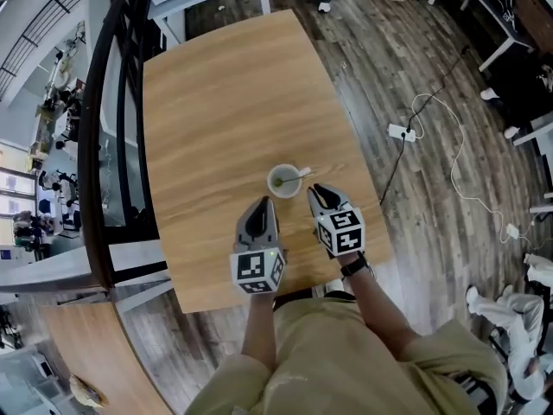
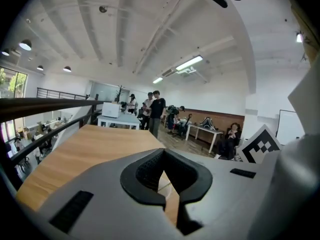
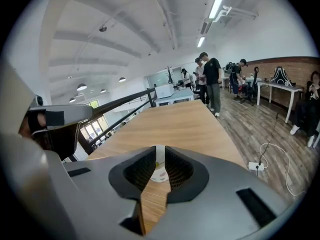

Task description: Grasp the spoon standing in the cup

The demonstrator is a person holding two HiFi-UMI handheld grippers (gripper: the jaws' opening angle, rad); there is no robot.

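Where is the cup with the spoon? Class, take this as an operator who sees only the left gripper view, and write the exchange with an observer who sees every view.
Observer: In the head view the cup stands on the table, just ahead of the left gripper and a little to its right.
Operator: Which way does the spoon lean?
Observer: The spoon stands in the cup, and its handle leans over the rim toward the right gripper's side.
Operator: Is that gripper ready to take it?
Observer: Not yet. Its jaws are together and empty, and its own view shows the cup beyond their tips.
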